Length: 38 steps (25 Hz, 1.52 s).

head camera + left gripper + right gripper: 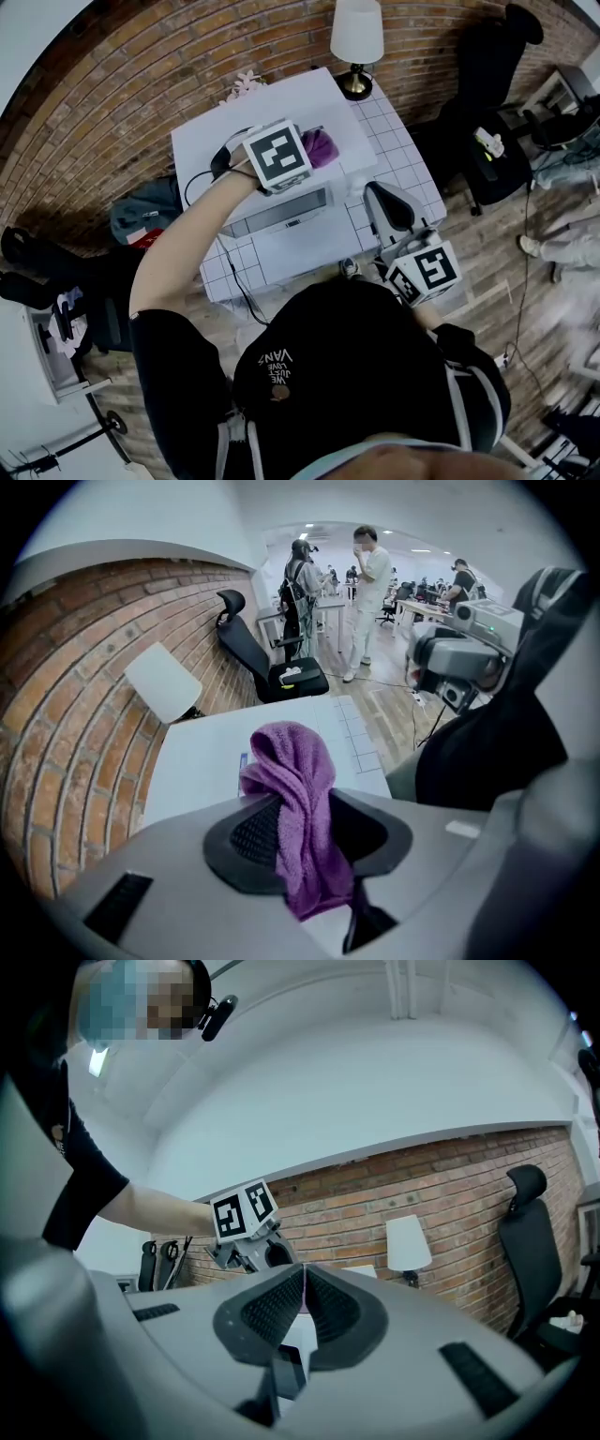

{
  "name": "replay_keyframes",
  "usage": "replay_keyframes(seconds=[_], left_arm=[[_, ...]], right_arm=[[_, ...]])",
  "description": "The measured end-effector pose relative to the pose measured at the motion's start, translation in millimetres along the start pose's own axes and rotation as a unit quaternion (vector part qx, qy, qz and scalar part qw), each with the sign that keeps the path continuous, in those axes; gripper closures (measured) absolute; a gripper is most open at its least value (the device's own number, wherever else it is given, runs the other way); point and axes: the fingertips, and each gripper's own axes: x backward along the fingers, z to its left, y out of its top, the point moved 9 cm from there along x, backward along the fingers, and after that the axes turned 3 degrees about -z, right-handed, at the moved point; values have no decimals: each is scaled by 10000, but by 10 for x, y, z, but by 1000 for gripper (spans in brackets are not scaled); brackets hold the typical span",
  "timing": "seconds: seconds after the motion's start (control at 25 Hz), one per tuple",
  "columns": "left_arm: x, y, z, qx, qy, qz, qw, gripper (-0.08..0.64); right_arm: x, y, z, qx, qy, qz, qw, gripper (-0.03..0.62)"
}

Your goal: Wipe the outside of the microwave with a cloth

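Observation:
A white microwave (258, 117) stands on a white tiled table (398, 155) against the brick wall. My left gripper (307, 152) is over the microwave's top, near its right edge, shut on a purple cloth (322, 147). In the left gripper view the cloth (298, 789) is bunched between the jaws of the left gripper (305, 825) and rises above the white microwave top (202, 752). My right gripper (378, 194) is held off the table's right front corner, beside the microwave, with its jaws shut and nothing between them. In its own view the right gripper (304, 1302) faces the left gripper's marker cube (242, 1211).
A table lamp (356, 39) stands at the table's back right corner. A black office chair (487, 89) is to the right, a dark bag (141, 211) on the floor to the left. A cable (239, 281) hangs off the table front. People (368, 597) stand far off.

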Motion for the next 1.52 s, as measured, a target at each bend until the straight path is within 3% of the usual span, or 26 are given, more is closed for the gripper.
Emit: replay_keyframes(seconds=[0.52,1.08,1.36,1.52], left_arm=[[721,-1472,-180,1023,567,191,9930,414],[1227,-2538,-376,1683,940,228,9810,414],[1259,-2694,-448,1702,1058,-205,9795,414],[1276,-2799,-479,1836,1290,-700,9720,414]], right_arm=[[-301,-180,777,35,680,225,9974,586],[-511,-332,1364,-2,940,326,9950,586],[-575,-359,1548,2,972,290,9948,586],[-588,-366,1598,23,1003,291,9945,586]])
